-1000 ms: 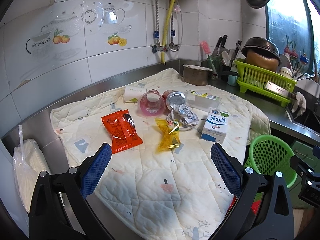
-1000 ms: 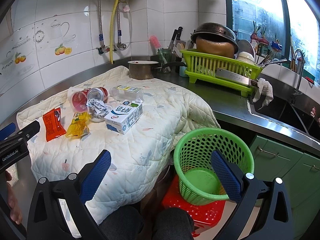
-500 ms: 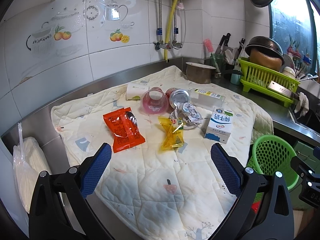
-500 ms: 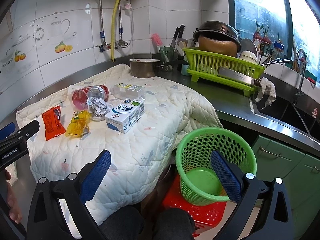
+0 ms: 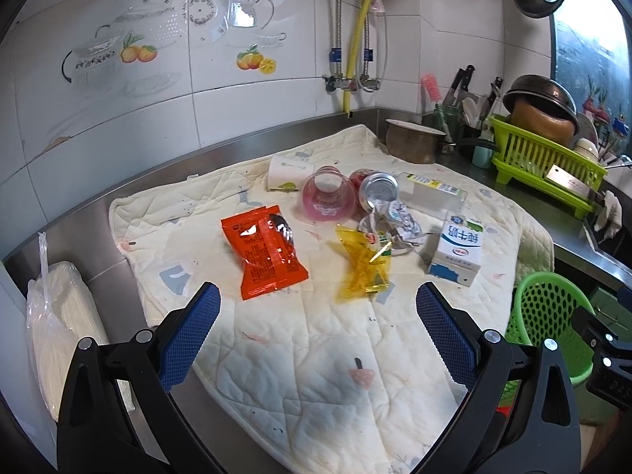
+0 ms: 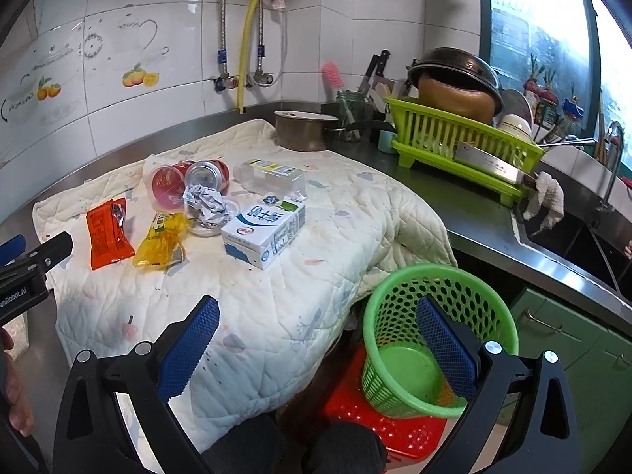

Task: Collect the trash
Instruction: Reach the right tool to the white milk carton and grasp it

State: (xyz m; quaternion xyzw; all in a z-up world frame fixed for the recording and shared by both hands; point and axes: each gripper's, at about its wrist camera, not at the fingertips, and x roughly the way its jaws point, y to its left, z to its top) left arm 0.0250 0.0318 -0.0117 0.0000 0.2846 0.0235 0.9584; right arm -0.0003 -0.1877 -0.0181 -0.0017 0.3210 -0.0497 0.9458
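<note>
Orange snack packet (image 5: 265, 251) centre frame on quilted mat (image 5: 316, 375); left gripper (image 5: 318, 330) fingers spread, empty. Descend square, pinch packet edge, carry to green basket (image 6: 438, 339). Right gripper (image 6: 316, 339) likewise spread.

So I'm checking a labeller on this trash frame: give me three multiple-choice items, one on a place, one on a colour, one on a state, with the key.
1. Where does the green basket stand?
A. on the quilted cloth
B. below the counter edge, on a red stool
C. in the sink

2. What colour is the snack packet nearest the left gripper?
A. orange-red
B. blue
C. white

3. How is the milk carton?
A. held in the right gripper
B. inside the basket
C. lying on the cloth

Key: 1 B, the basket sits on red plastic under the counter; 2 A, the packet is orange-red; 3 C, both grippers are open and empty.
</note>
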